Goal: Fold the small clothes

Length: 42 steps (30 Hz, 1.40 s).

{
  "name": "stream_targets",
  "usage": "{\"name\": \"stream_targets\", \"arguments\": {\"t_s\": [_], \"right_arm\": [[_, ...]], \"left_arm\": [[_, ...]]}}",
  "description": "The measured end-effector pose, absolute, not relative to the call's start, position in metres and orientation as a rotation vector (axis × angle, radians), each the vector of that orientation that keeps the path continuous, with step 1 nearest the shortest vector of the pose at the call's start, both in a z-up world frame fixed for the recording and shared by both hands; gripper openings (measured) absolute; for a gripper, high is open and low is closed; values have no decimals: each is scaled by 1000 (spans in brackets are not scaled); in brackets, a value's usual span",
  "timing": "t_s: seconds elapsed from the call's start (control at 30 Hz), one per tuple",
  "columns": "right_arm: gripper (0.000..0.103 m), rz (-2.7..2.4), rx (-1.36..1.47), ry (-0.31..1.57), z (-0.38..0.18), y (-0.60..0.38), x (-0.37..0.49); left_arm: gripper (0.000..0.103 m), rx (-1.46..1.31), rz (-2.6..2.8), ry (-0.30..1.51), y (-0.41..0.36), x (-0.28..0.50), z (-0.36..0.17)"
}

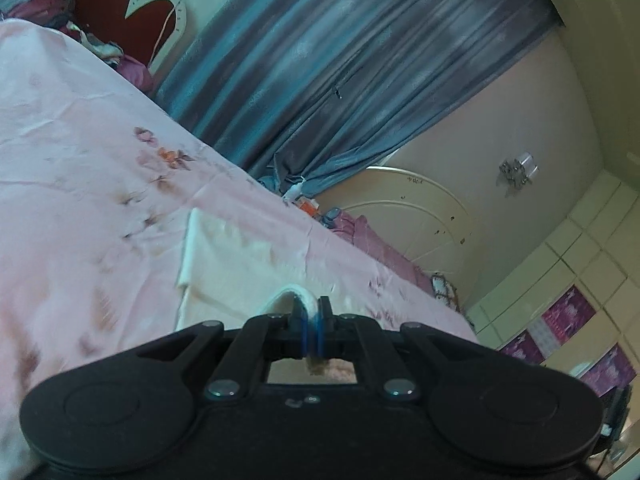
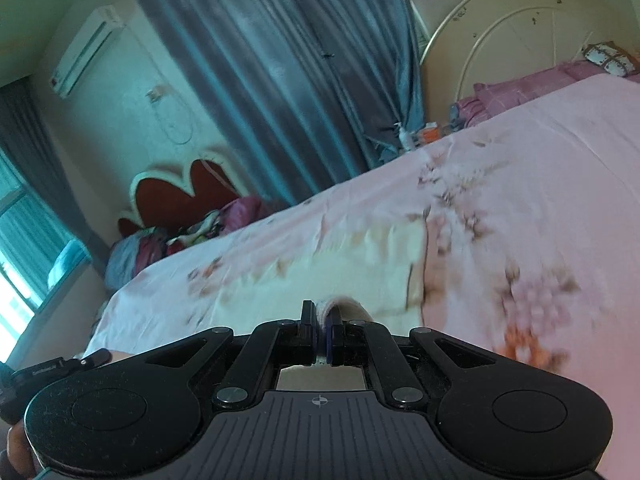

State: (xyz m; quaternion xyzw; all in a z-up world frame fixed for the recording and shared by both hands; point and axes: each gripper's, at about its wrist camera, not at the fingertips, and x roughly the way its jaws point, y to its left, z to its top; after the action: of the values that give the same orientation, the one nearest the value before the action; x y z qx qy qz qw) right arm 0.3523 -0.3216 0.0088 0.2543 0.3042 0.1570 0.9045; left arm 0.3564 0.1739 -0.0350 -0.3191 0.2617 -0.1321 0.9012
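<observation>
Blurred throughout, both views smeared; floral print on the pink bedsheet [image 1: 80,184] hard to read in places, worst at the lower right of the right wrist view. Cream garment [image 1: 240,256] spread flat on the bedsheet ahead of both grippers, its exact kind impossible to tell; near part of it hidden behind the black gripper bodies in both views. Left gripper [image 1: 311,314] clamped together on a thick white hem of the garment, the fold looping up and over the left-hand finger; blue pads pressed close with cloth pinched between. Right gripper [image 2: 322,316] likewise closed tight on a rolled white edge of the same garment [image 2: 320,256], the cloth bulging out to the right of the fingers. Below the pinch, through the opening in each gripper frame, only a scrap of pale surface visible, too small to identify. At the lower left of the right wrist view, part of the person's hand [image 2: 16,448] cut off by the frame edge, beside a small black fitting. Beyond the bed: blue-grey curtain [image 1: 340,60], a white round headboard [image 1: 420,216] partly hidden by pink pillows [image 2: 532,84], a red scalloped headboard [image 2: 188,196] with a heap of mixed clothes [image 2: 160,240] in front, contents indistinct; wall air conditioner [image 2: 86,50] above.
</observation>
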Motion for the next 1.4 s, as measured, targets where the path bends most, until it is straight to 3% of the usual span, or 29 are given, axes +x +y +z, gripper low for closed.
{"name": "stream_targets", "arguments": {"t_s": [0.37, 0.87, 0.97, 1.0, 1.03, 1.07, 1.13, 1.23, 1.33, 1.4], "right_arm": [[3, 251, 567, 734, -45, -319, 494], [3, 201, 622, 870, -112, -310, 592], [4, 226, 639, 848, -115, -308, 602], [4, 218, 634, 842, -115, -307, 606], [11, 210, 631, 834, -114, -306, 608], [40, 193, 622, 809, -112, -306, 608], [77, 157, 587, 741, -104, -308, 604], [76, 187, 564, 724, -101, -312, 603], [57, 208, 493, 775, -107, -308, 609], [53, 221, 445, 816, -115, -302, 615]], "left_arm": [[4, -627, -269, 658, 176, 492, -73], [5, -607, -280, 809, 178, 586, -124], [9, -594, -311, 794, 176, 597, -127], [19, -582, -304, 782, 176, 600, -127], [29, -579, -292, 765, 176, 601, -125], [33, -584, -279, 746, 178, 602, -124], [45, -584, -268, 716, 183, 602, -120], [47, -532, -285, 710, 185, 601, -114], [44, -419, -336, 778, 177, 608, -116], [39, -332, -357, 844, 165, 614, -121]]}}
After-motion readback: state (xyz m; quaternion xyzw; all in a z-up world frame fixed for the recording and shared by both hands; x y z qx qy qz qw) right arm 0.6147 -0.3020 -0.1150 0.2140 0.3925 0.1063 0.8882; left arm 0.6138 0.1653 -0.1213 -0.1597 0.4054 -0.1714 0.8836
